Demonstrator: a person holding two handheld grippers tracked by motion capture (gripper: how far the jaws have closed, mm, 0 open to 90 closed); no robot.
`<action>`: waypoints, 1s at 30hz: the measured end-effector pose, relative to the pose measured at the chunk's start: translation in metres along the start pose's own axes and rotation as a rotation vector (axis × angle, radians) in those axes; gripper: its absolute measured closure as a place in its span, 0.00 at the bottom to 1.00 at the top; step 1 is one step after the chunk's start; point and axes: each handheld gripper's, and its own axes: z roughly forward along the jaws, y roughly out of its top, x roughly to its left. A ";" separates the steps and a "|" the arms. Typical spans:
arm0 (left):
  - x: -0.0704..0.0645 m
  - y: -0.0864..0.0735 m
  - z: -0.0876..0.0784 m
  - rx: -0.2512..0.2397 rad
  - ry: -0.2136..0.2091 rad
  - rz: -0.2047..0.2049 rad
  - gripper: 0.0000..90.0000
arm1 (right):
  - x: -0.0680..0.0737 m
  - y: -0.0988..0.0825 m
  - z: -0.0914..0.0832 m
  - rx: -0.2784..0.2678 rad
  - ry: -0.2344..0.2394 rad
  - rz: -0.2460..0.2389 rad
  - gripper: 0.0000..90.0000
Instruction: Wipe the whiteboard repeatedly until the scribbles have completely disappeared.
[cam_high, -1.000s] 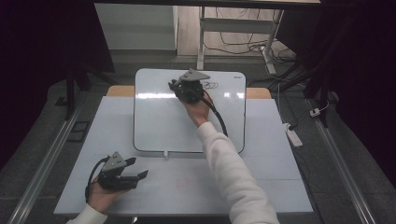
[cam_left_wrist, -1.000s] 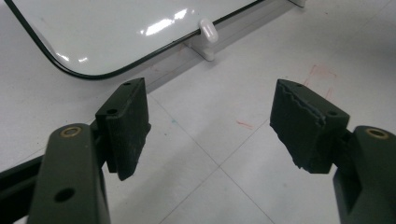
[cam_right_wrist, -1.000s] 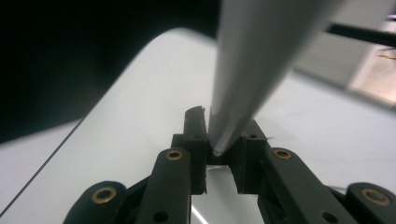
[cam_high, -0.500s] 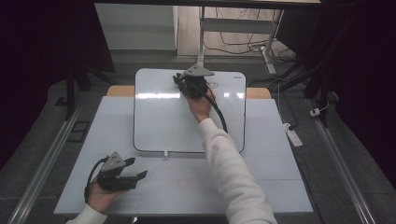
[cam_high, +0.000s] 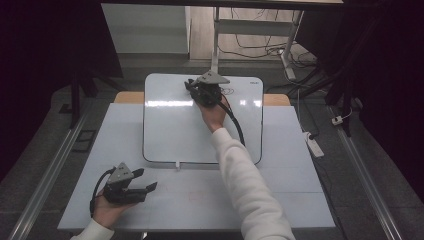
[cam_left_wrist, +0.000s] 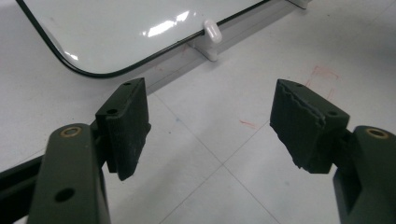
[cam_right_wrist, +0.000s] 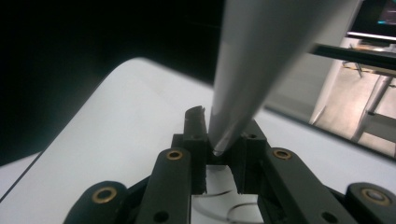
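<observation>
A white whiteboard lies on the table's far half. My right gripper is over the board's far edge, shut on a grey marker that stands up between the pads in the right gripper view, where my right gripper looks down on the board. A small dark scribble sits on the board just right of that gripper. My left gripper rests near the table's front left, open with nothing between its pads. In its own view the left gripper points at the board's near corner.
The board lies on a pale table mat. A small white clip holds the board's near edge. Faint red marks lie on the mat. A white power strip and cables lie on the floor to the right.
The right gripper has shifted very slightly toward the board's far edge. The left gripper has kept still.
</observation>
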 end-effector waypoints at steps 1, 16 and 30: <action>0.000 0.000 0.000 0.002 -0.001 -0.001 0.32 | 0.002 -0.001 0.000 0.005 0.005 -0.015 0.86; 0.000 0.000 0.001 0.002 -0.002 0.000 0.32 | -0.012 0.002 -0.001 -0.038 -0.038 0.058 0.86; 0.002 0.000 0.003 0.009 -0.004 -0.004 0.32 | 0.009 -0.008 -0.004 0.018 0.027 -0.017 0.86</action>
